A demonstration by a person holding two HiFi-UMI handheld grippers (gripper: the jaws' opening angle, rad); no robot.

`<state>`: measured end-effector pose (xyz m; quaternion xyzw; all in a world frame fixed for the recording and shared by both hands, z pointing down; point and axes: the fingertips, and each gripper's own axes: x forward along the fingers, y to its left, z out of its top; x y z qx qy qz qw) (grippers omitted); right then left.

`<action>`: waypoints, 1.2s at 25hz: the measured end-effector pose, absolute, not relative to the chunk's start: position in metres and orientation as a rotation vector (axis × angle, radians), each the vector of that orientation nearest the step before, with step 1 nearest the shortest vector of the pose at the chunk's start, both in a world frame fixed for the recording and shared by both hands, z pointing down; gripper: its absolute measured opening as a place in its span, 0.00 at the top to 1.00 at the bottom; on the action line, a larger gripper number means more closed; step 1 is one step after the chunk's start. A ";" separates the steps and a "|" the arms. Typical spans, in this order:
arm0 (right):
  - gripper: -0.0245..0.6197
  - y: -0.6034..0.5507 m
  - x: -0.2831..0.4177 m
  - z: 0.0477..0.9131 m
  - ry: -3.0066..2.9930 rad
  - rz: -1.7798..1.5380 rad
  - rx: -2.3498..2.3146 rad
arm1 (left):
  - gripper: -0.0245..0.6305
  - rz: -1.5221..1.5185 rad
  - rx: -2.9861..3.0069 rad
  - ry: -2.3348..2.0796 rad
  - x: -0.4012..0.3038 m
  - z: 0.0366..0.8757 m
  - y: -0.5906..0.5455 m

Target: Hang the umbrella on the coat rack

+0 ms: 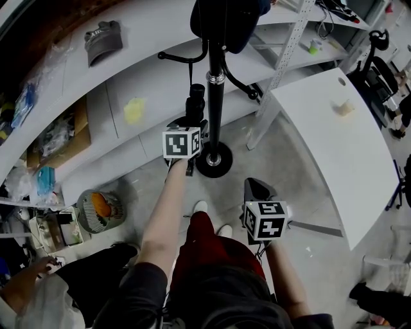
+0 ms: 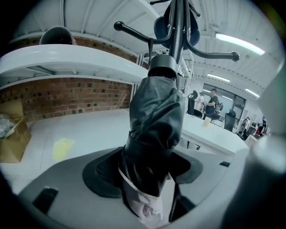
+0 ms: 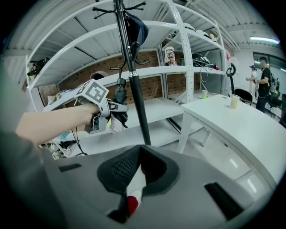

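Note:
The black coat rack [image 1: 215, 109] stands on a round base, and its pole [image 3: 134, 89] rises past several curved hooks [image 2: 134, 32]. A folded black umbrella [image 1: 194, 103] hangs upright right beside the pole, its top just under a hook arm [image 3: 117, 68]; I cannot tell how it is attached. My left gripper [image 1: 192, 122] reaches up to it. The umbrella [image 2: 154, 129] fills the space between the wide-spread jaws, and a gap shows on its right side. My right gripper [image 1: 257, 189] hangs low and back from the rack, its jaws [image 3: 140, 152] together on nothing.
White curved shelves [image 1: 128, 83] run behind the rack, with a cap [image 1: 103, 40] on top. A white table [image 1: 340, 141] stands to the right. A dark garment [image 1: 225, 19] hangs on the rack's top. A small fan [image 1: 96, 211] and clutter sit at the left on the floor.

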<state>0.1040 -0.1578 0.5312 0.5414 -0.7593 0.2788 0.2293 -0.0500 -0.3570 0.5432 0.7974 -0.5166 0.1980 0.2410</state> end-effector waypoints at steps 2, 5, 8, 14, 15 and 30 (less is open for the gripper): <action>0.93 -0.157 0.105 0.532 -2.089 0.768 1.490 | 0.53 0.535 2.178 -1.430 -0.053 0.543 -0.356; 0.93 -0.157 0.104 0.533 -2.091 0.768 1.486 | 0.52 0.523 2.162 -1.445 -0.058 0.543 -0.354; 0.93 -0.155 0.101 0.534 -2.097 0.767 1.476 | 0.52 0.503 2.144 -1.447 -0.064 0.545 -0.350; 0.93 -0.152 0.097 0.533 -2.108 0.762 1.464 | 0.55 0.477 2.128 -1.454 -0.072 0.544 -0.334; 0.93 -0.151 0.097 0.532 -2.110 0.761 1.464 | 0.56 0.471 2.128 -1.455 -0.073 0.543 -0.330; 0.93 -0.154 0.079 0.514 -2.176 0.698 1.464 | 0.92 0.426 2.150 -1.442 -0.074 0.527 -0.258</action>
